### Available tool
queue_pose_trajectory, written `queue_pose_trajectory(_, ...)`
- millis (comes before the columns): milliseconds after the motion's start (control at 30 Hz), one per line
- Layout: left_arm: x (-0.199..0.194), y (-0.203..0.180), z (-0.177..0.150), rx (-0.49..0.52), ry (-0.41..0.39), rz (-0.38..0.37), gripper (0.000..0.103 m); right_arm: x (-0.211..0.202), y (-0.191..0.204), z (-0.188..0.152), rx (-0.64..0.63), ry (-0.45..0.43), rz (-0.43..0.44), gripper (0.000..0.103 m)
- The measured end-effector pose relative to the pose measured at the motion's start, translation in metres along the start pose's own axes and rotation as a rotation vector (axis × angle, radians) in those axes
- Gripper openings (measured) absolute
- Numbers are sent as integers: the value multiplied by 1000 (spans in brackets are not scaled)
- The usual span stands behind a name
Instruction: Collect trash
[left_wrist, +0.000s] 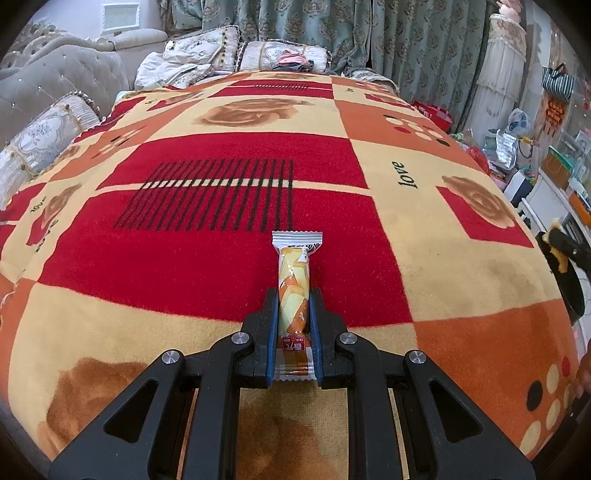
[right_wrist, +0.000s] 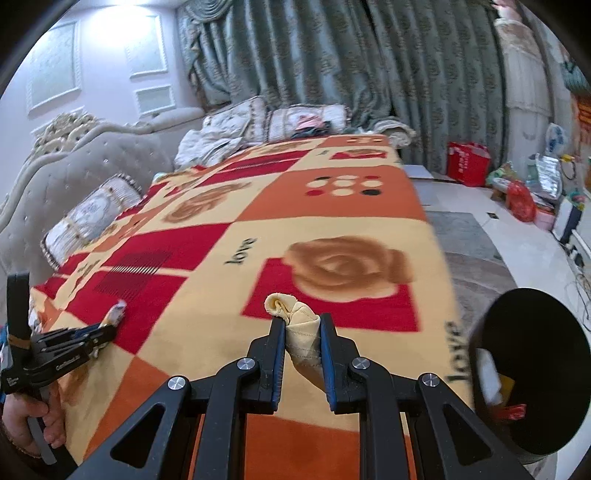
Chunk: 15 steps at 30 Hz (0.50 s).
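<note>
Over the patterned blanket on the bed, both your claws are loaded: the left claw is clamped on a long orange-and-cream snack wrapper, sealed end sticking out ahead of the fingers; the right claw is clamped on a rolled cream cloth-like scrap that pokes out past the tips. From the right wrist view, the left claw shows at the far left, low over the blanket edge with its wrapper, your hand on the handle. Black bin sits tilted just off the bed's right edge, mouth facing you, a few wrappers already inside. Step in hand looks like carry-to-bin, right side first, since that claw is nearest the bin. Next move calls for swinging the right claw over the bin mouth, then spreading the jaws only once the scrap is clear inside the rim; the soft roll may cling to a pad. Left wrapper goes after.
</note>
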<state>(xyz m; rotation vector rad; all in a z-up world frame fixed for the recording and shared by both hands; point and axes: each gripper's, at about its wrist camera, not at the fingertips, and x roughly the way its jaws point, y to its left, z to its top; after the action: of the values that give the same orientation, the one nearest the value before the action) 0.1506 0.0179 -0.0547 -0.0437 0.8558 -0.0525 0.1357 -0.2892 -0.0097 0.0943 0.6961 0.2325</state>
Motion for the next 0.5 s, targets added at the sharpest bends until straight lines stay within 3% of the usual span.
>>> queue_pose_trajectory(133, -3, -12, 6, 33, -19, 10, 13, -17, -32, 4, 35, -36, -50, 17)
queue_pose_trajectory(233, -10, -31, 18, 48, -36, -25, 13, -27, -58, 4, 79, -51, -100, 17)
queue_pose_trajectory(400, -22, -89, 39, 134, -70, -140, 13, -33, -96, 0, 140, -52, -163, 17)
queue_pose_trajectory(500, -21, -133, 48, 197, -65, -257, 13, -39, -117, -4, 172, -50, -204, 17)
